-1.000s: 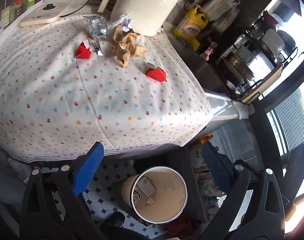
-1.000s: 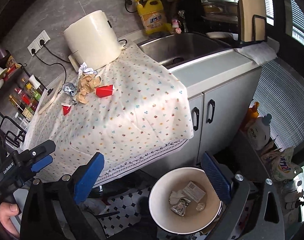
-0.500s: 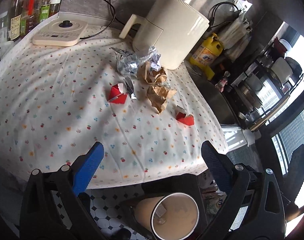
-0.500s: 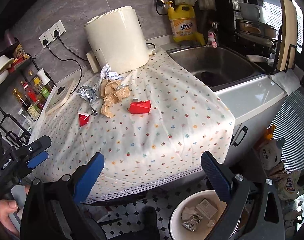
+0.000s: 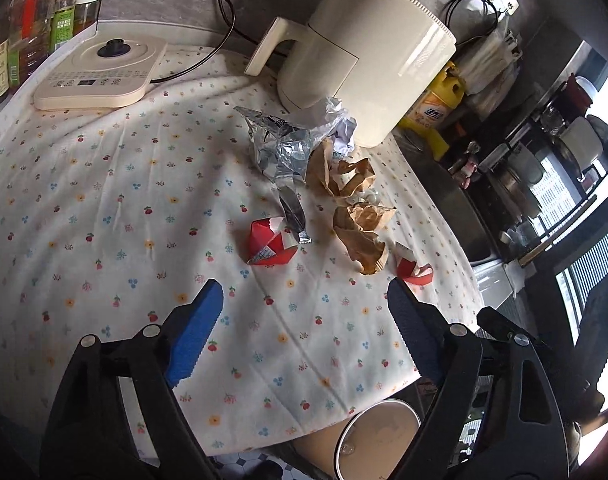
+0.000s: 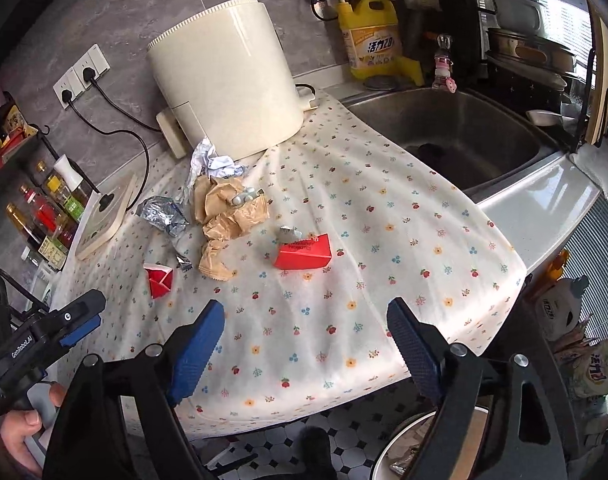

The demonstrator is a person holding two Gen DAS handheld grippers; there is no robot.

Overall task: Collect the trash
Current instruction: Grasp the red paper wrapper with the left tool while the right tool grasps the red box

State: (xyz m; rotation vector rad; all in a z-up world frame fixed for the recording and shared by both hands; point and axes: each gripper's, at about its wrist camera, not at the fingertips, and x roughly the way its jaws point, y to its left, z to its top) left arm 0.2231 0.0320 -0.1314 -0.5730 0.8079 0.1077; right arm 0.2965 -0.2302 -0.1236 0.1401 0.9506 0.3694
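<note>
Left hand-held gripper (image 5: pixel 304 312): jaws spread but closing, nothing between them, hovering over bare cloth short of the trash pile. Right hand-held gripper (image 6: pixel 304 320): same, spread, closing, empty.

Landmark = cream appliance (image 5: pixel 364 60) at the back of the worktop (image 5: pixel 84 200).

View differences:
- Right wrist only: sink (image 6: pixel 444 132) just right of the appliance, yellow detergent jug (image 6: pixel 370 40) behind the sink, wall sockets (image 6: pixel 82 76) left of the appliance, and the left hand-held gripper itself at the lower left with the person's hand (image 6: pixel 20 432) on it.
- Left wrist only: most of the bin's rim (image 5: pixel 378 436), below the worktop's front edge. The right wrist view catches just a sliver.

Trash count, all in front of the appliance:
- 2 red cartons: left red carton (image 5: pixel 270 244), right red carton (image 5: pixel 412 268)
- brown crumpled paper (image 5: pixel 356 200), about 2 wads
- 1 foil wrapper (image 5: pixel 280 148)
- 1 white paper ball (image 5: pixel 344 136), touching the appliance base

Room: a wide strip of bare cloth lies between the trash and the front edge. Cloth hangs over the front and sink-side edges.
</note>
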